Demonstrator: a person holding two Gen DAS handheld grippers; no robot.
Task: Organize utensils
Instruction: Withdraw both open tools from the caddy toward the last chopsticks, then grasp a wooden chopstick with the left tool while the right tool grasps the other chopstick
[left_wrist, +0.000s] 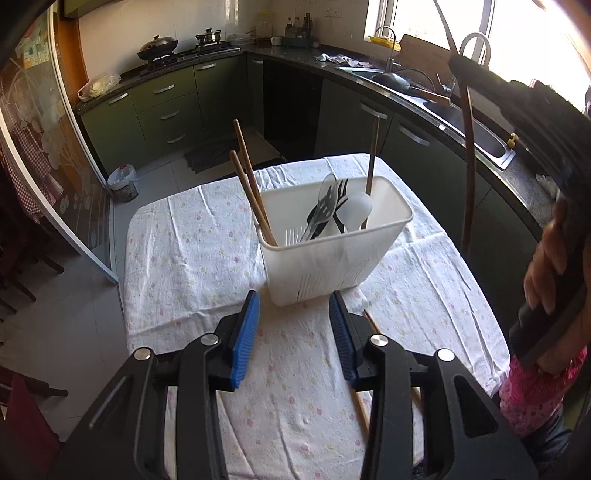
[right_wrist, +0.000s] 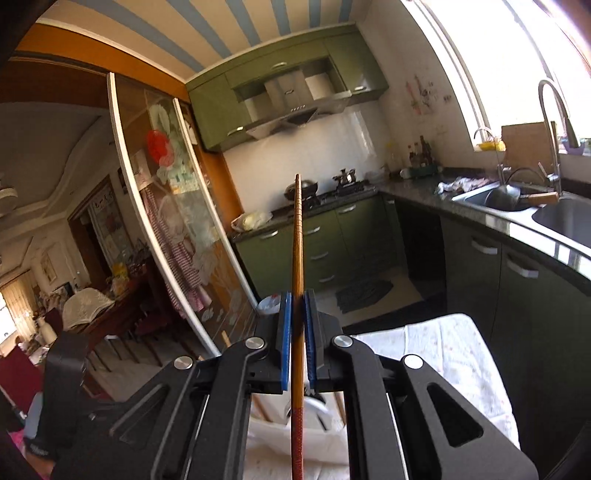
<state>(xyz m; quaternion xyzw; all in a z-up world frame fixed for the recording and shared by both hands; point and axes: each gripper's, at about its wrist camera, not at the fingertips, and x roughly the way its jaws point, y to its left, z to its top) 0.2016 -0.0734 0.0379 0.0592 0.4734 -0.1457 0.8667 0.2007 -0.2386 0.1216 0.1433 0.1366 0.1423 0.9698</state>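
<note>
The right gripper (right_wrist: 297, 317) is holding a long reddish-brown wooden chopstick (right_wrist: 297, 258) upright, its blue pads (right_wrist: 283, 332) closed on the shaft near mid-length, above the white slotted plastic utensil basket (left_wrist: 332, 254) standing on the white floral-print tablecloth (left_wrist: 192, 258). The left gripper (left_wrist: 295, 325) is hovering low over the cloth just in front of the basket, its jaws standing partly apart with nothing between them. Judged risks: the held chopstick is pinched at one narrow point and is likely to pivot or slip if lowered at a tilt; its tip may be catching the basket rim or the utensils already inside, tipping the light basket, which nothing is steadying; the left gripper is closing on a thin stick lying flat on wrinkled cloth and may be snagging fabric or rolling the stick away. Count: one basket; in it, three upright wooden sticks, two at the left corner (left_wrist: 251, 192) and one at the back (left_wrist: 373, 155); one grey slotted spatula (left_wrist: 325, 201); one white plastic spoon (left_wrist: 354, 214); one dark utensil behind them, type unclear. Two wooden chopsticks (left_wrist: 360, 410) are lying on the cloth, partly hidden beneath the left gripper's right finger; one chopstick is in the right gripper.
</note>
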